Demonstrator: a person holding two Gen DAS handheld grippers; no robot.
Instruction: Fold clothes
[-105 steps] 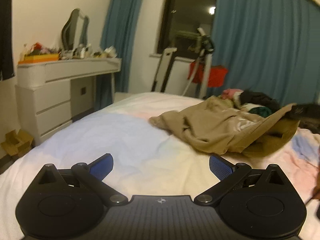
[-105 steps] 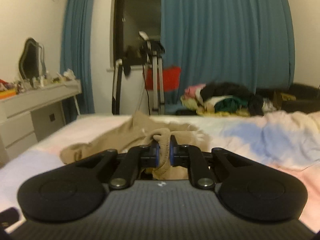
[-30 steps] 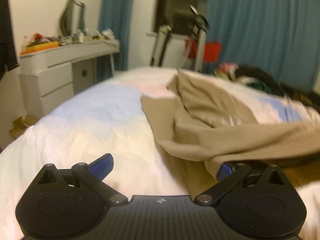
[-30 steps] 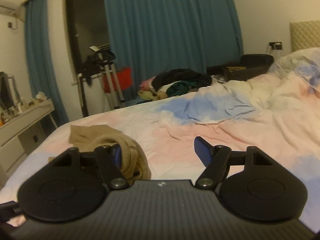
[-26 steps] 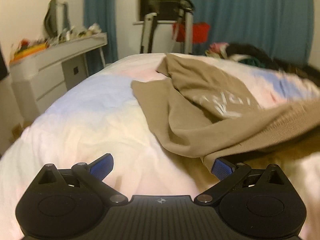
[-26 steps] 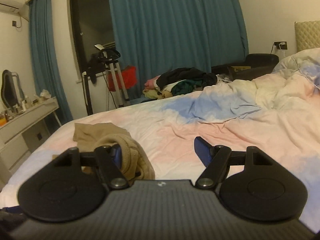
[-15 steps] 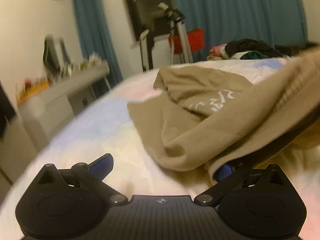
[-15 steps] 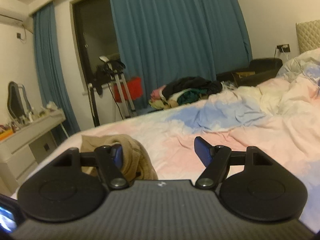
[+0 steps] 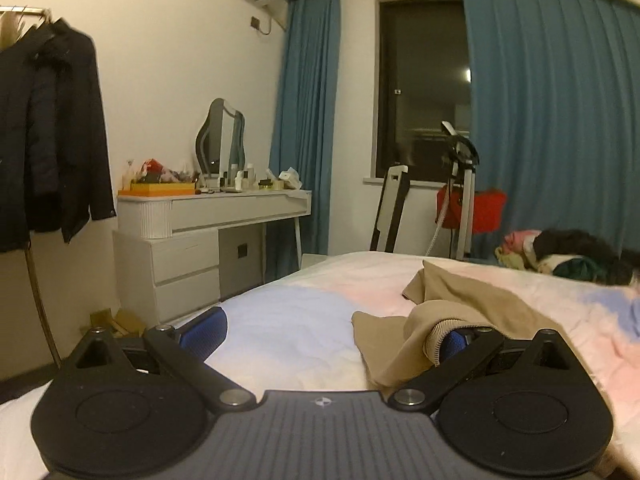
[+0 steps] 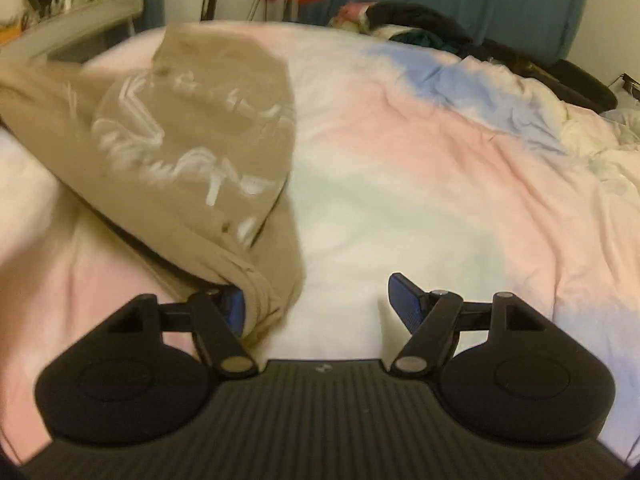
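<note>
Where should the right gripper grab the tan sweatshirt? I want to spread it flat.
Take the tan sweatshirt by its ribbed hem, which already lies against one of the open right gripper's fingers; close there, coming from the near side.

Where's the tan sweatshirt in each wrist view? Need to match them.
Left wrist: tan sweatshirt lies lower right on the bed, its ribbed hem draped over the right finger of the open left gripper.
Right wrist: tan sweatshirt fills the upper left, white print up, hem hooked on the left finger of the open right gripper.
Shared landmark: clothes pile beyond the bed.
</note>
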